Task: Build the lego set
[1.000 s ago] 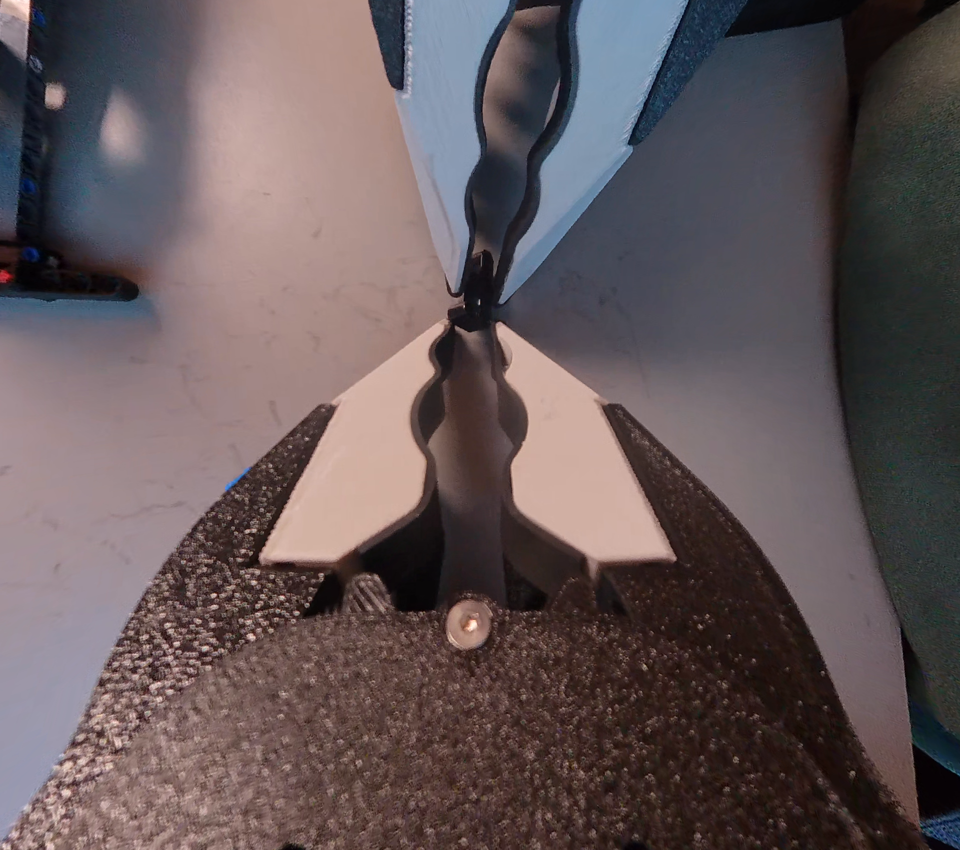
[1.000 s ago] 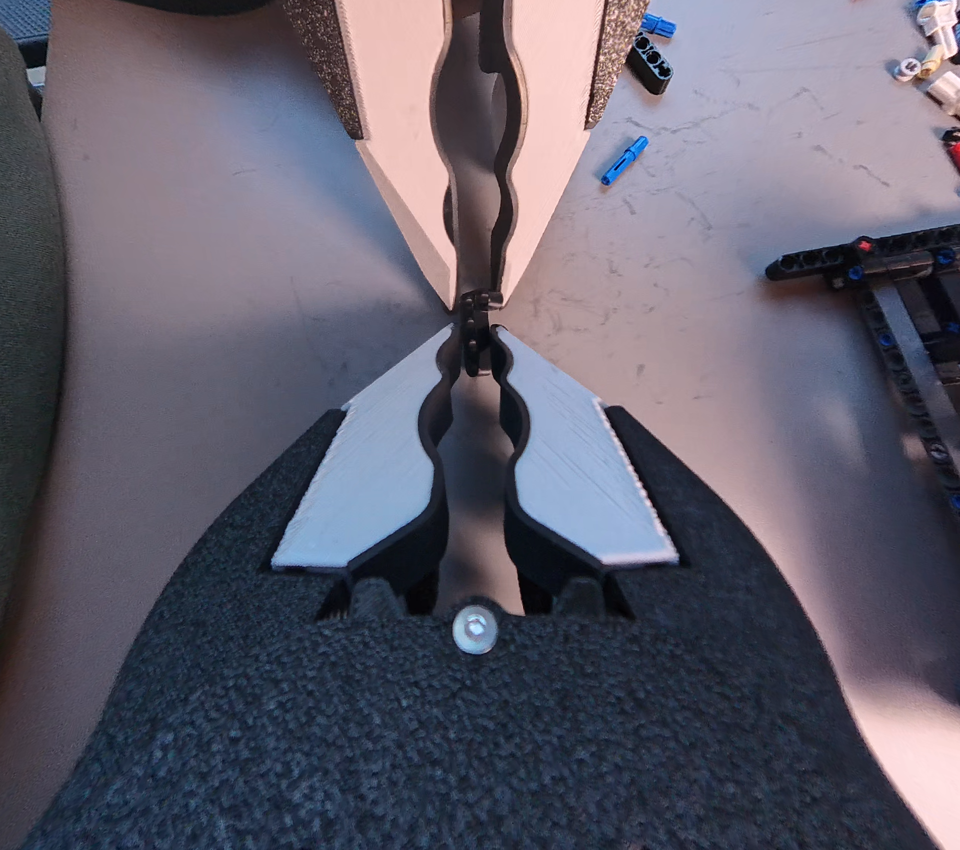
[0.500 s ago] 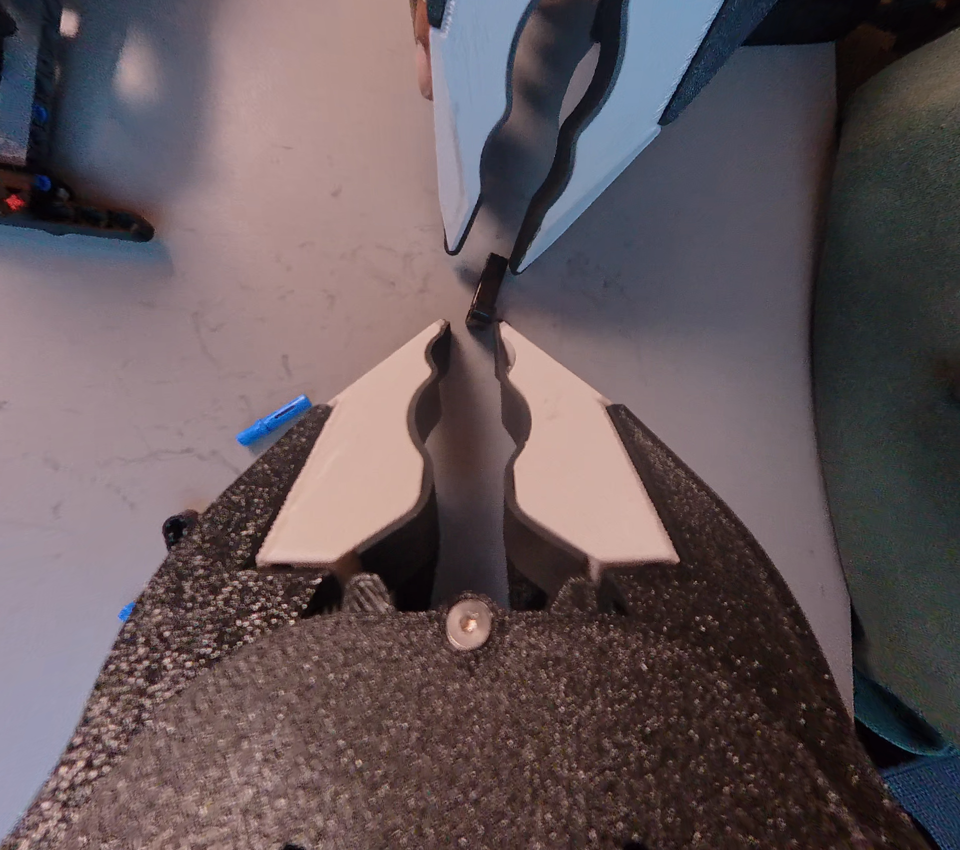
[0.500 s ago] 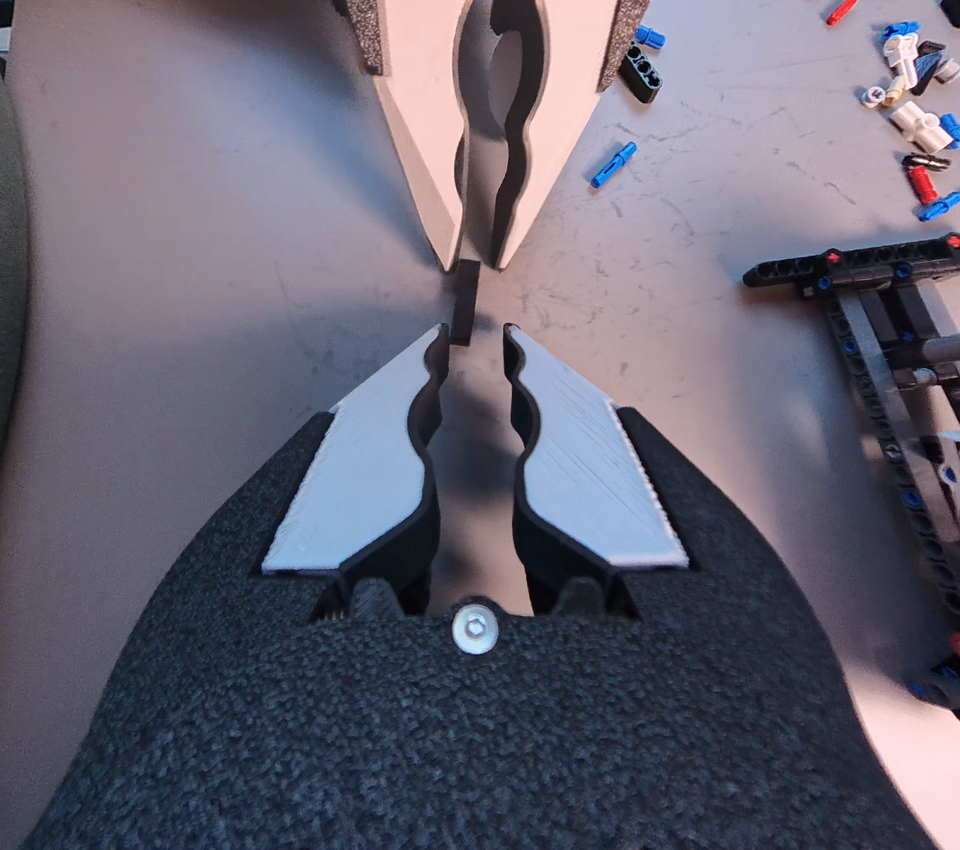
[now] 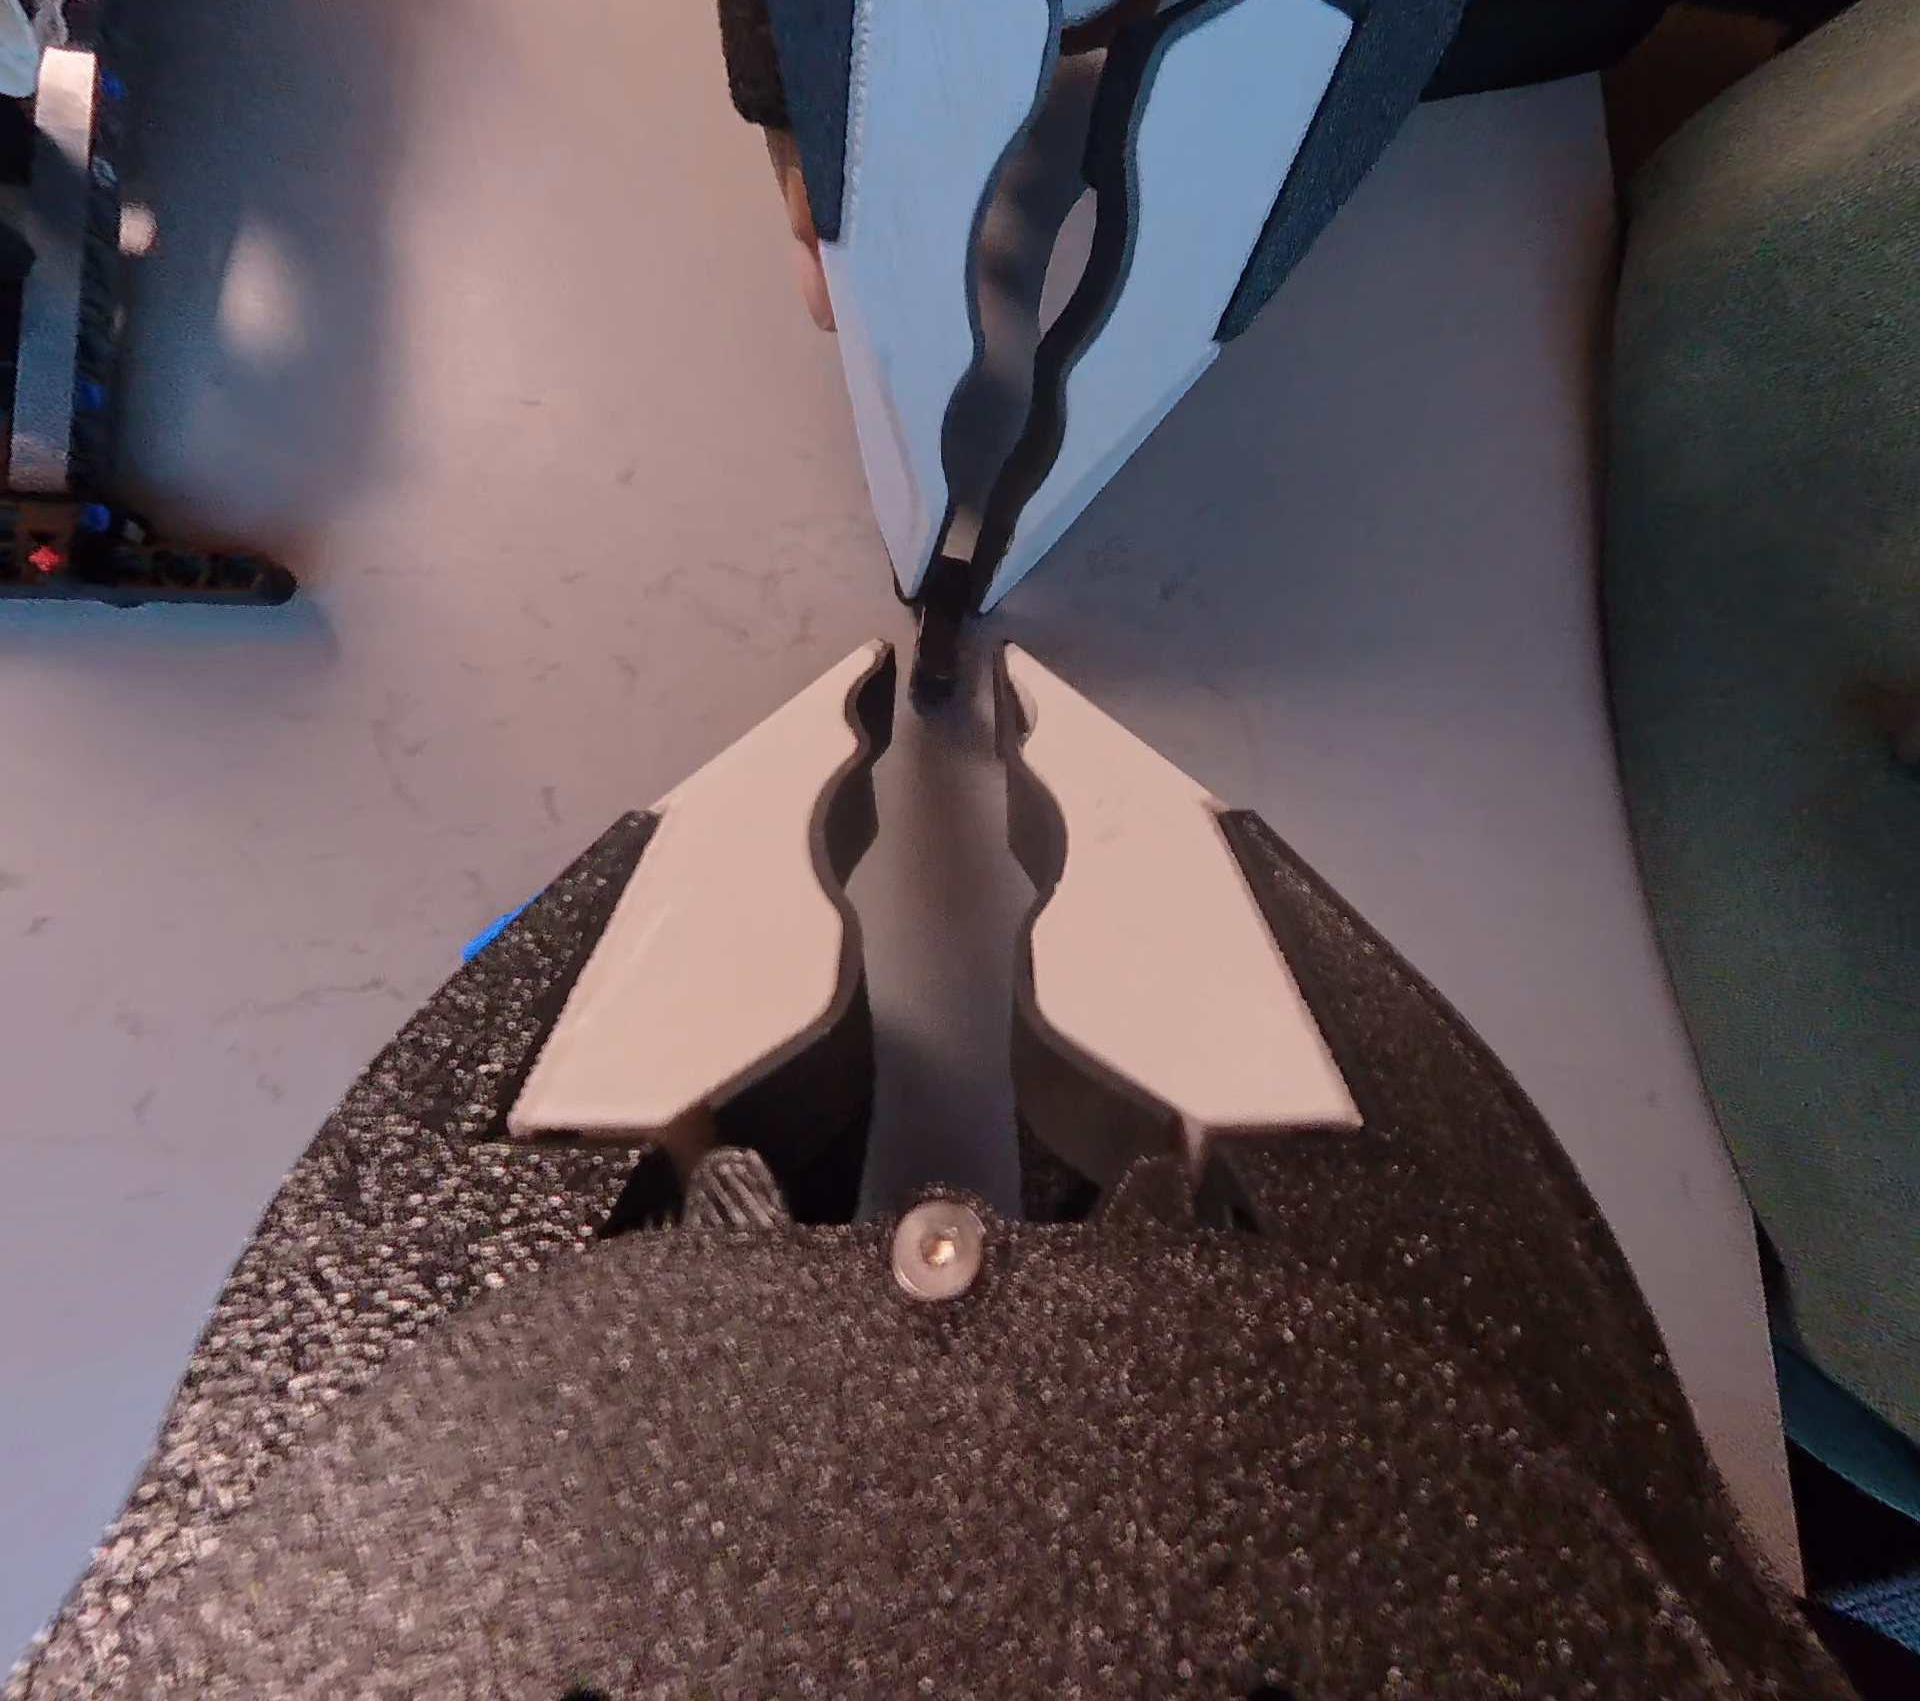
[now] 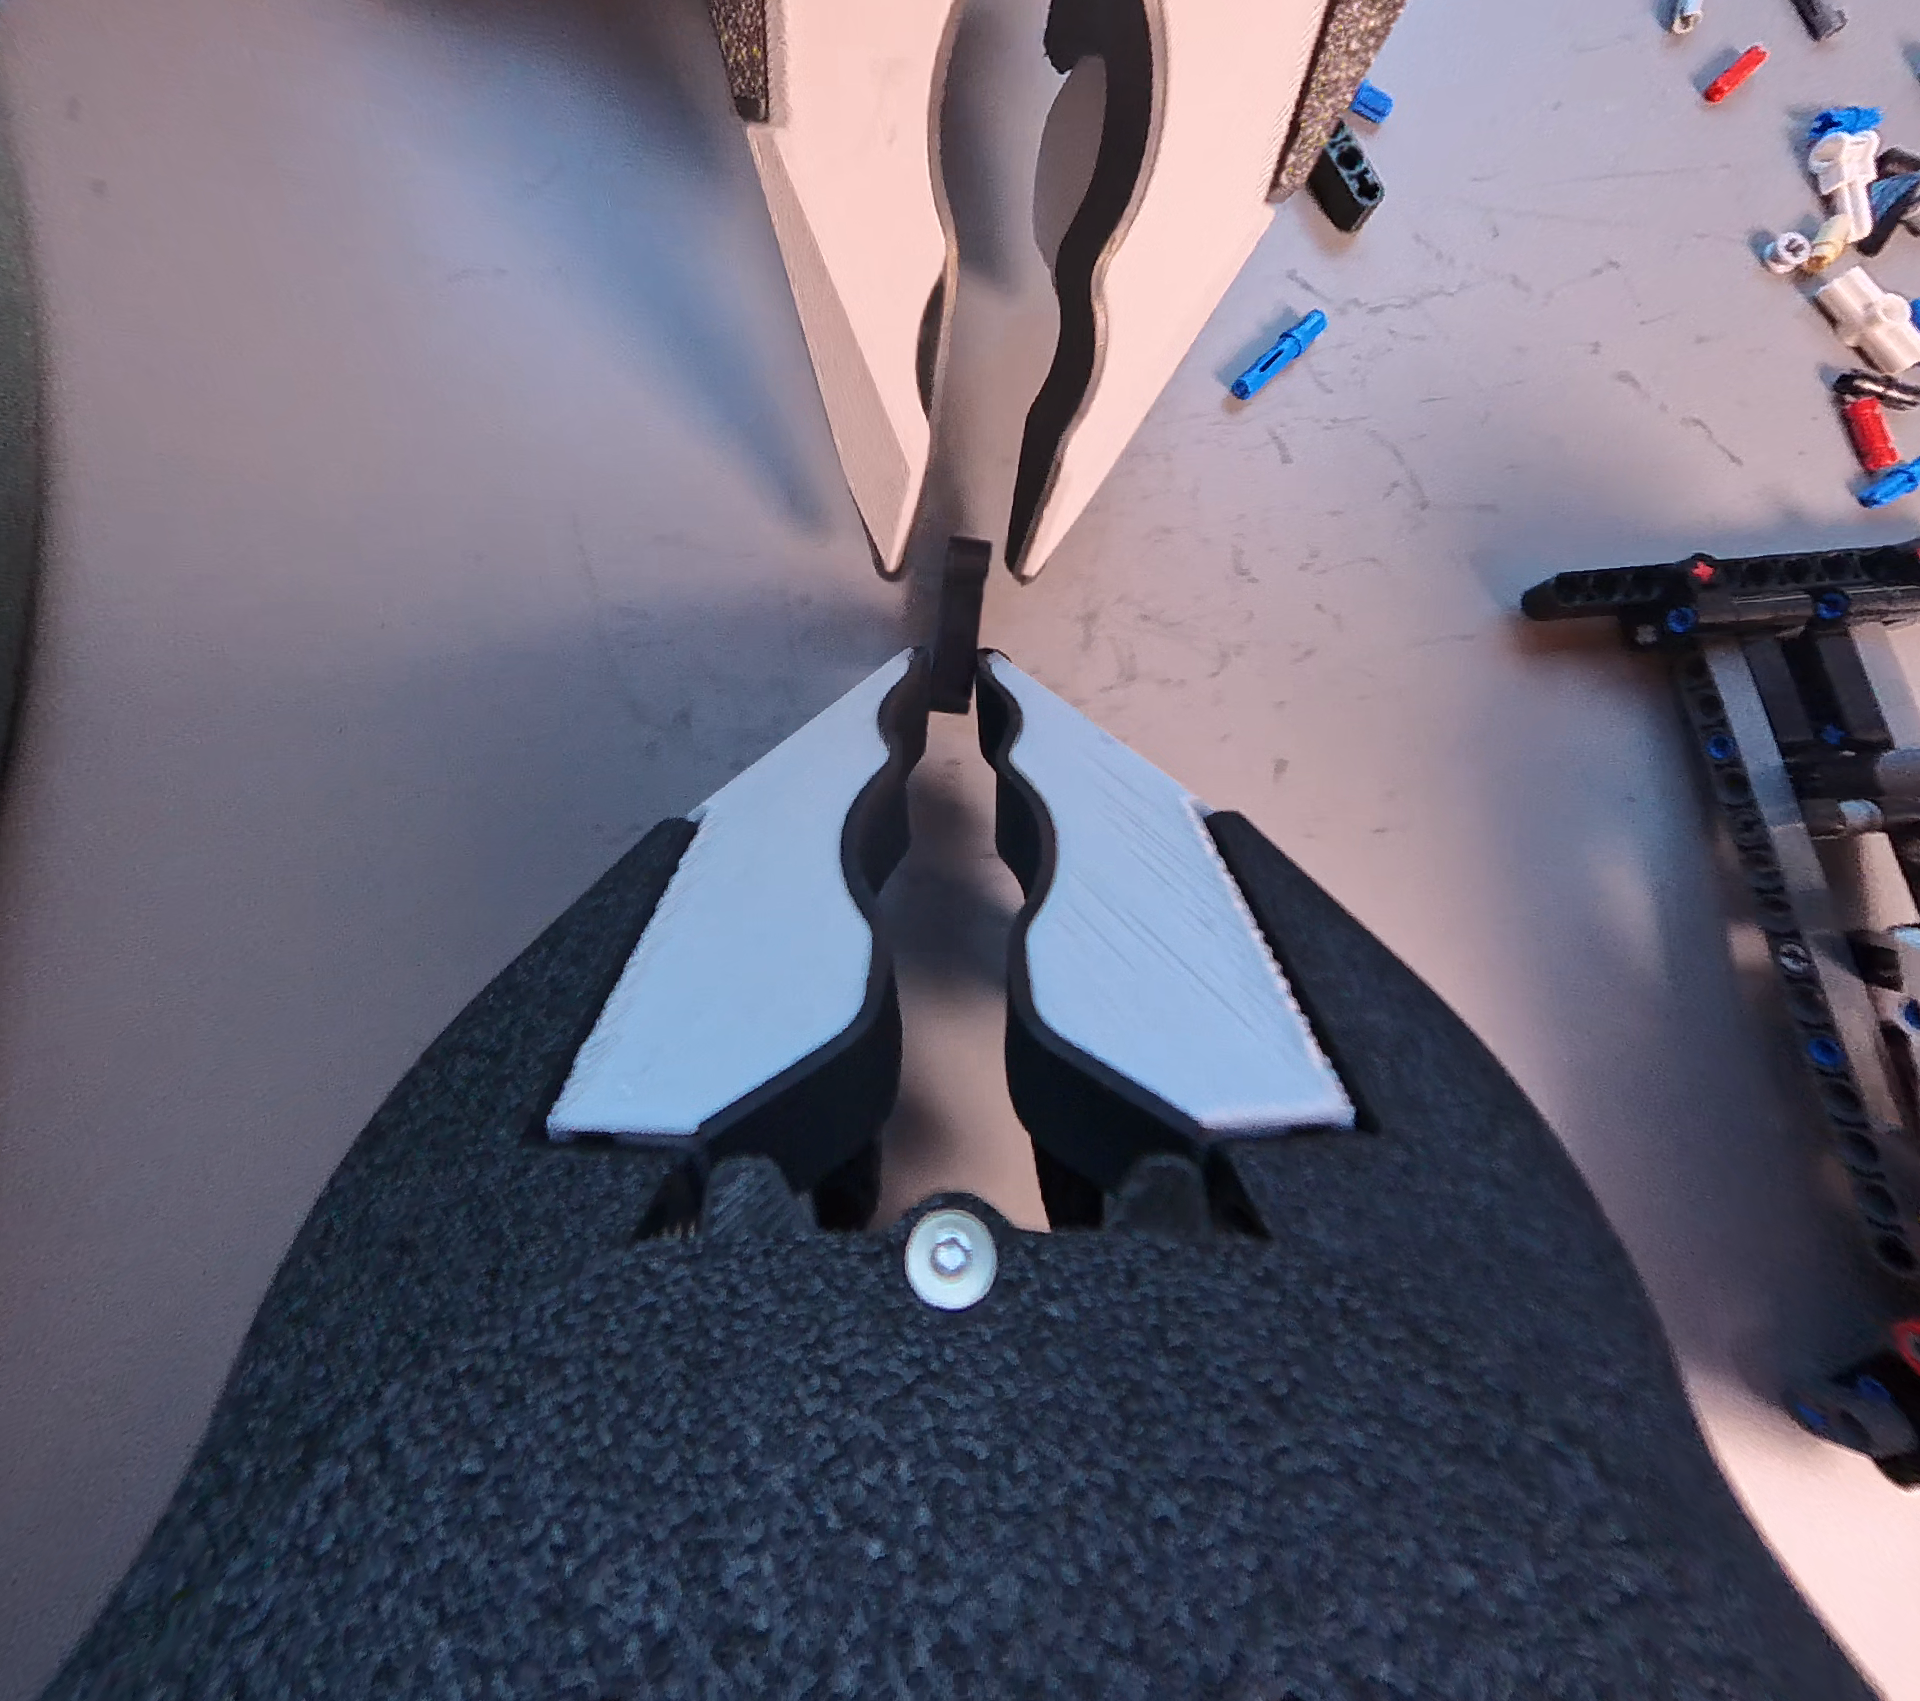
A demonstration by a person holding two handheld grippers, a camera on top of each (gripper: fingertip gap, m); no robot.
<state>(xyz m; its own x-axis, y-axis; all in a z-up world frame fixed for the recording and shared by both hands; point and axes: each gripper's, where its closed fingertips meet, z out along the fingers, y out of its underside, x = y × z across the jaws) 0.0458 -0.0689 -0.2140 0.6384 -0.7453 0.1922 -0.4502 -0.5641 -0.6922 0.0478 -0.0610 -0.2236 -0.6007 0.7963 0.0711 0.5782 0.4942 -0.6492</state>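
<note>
A pale tabletop (image 6: 416, 425) fills both wrist views. A green padded seat (image 5: 1766, 716) lies past the table edge, on the right of the left wrist view.

On the table's right side in the right wrist view lies a partly built black frame (image 6: 1766, 716) of long beams with blue and red pins. In the left wrist view the same frame shows blurred at the left edge.

The two grippers meet tip to tip above the bare middle of the table. The right gripper (image 6: 948, 664) has its two white fingers (image 6: 748, 945) drawn close, pinching the lower end of a small black lego piece (image 6: 961, 612). The piece sticks forward out of the fingertips.

The left gripper (image 5: 940, 654) faces it. Its fingers (image 5: 1132, 934) are slightly apart, with a clear gap on each side of the black piece. The piece's far end reaches just between the tips, and no contact with them shows.

A scatter of small loose parts (image 6: 1849, 217), white, grey, red and blue, sits at the upper right of the right wrist view. Nearer the grippers lie a short black beam (image 6: 1348, 176) and a single blue pin (image 6: 1278, 355), apart from each other.
</note>
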